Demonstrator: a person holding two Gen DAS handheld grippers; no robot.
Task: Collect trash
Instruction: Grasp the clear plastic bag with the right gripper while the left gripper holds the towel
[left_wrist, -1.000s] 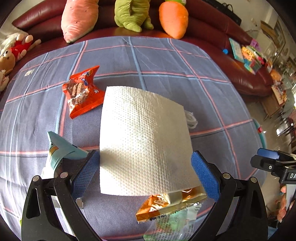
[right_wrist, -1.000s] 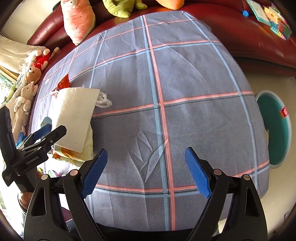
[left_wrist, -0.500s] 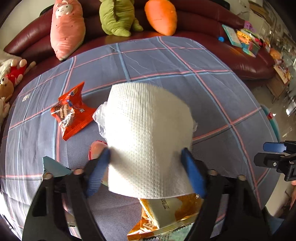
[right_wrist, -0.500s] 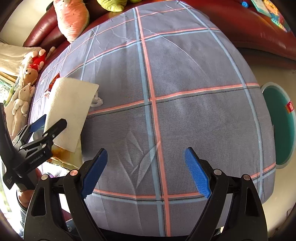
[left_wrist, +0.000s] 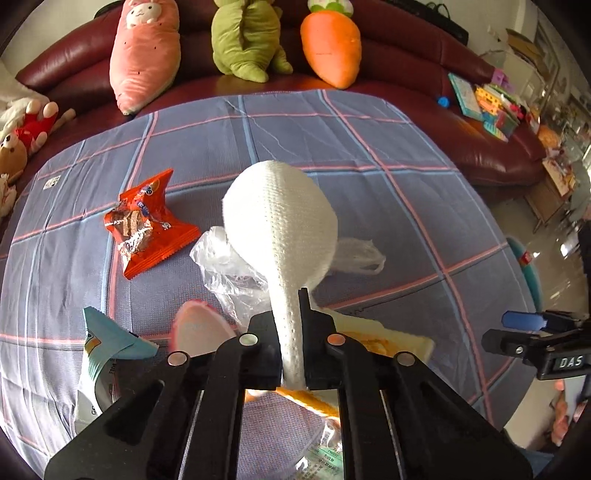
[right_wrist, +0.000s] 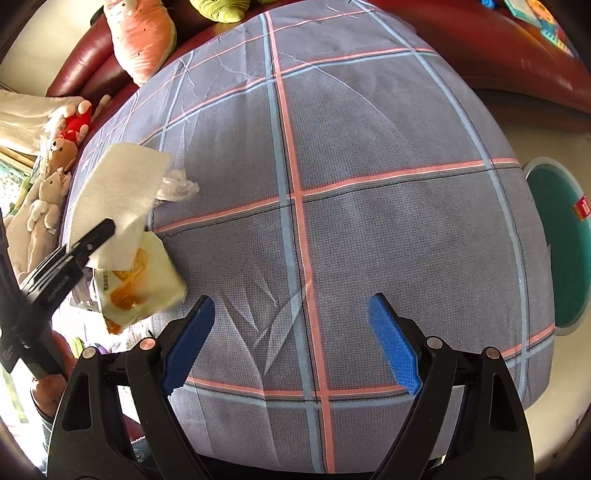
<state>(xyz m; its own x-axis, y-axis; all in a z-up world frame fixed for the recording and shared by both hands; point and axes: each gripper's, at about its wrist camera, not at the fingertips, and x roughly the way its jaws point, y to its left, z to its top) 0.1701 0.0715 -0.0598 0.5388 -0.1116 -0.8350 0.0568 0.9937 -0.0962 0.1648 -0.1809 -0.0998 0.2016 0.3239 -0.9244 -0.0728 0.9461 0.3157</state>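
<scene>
While the left gripper (left_wrist: 293, 332) pinches the white paper towel (left_wrist: 280, 221) near the plaid table's (right_wrist: 369, 147) left edge, the right gripper (right_wrist: 291, 339) hangs wide and empty. Gripped so narrowly, the thin sheet could tear or drag the plastic bag (left_wrist: 229, 266) beneath.

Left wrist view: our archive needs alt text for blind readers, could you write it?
The left gripper is shut on a white paper towel, pinching it so that it balloons above a plaid cloth. An orange snack wrapper, a clear plastic bag and other wrappers lie around it; plush toys sit on a red sofa behind.
</scene>
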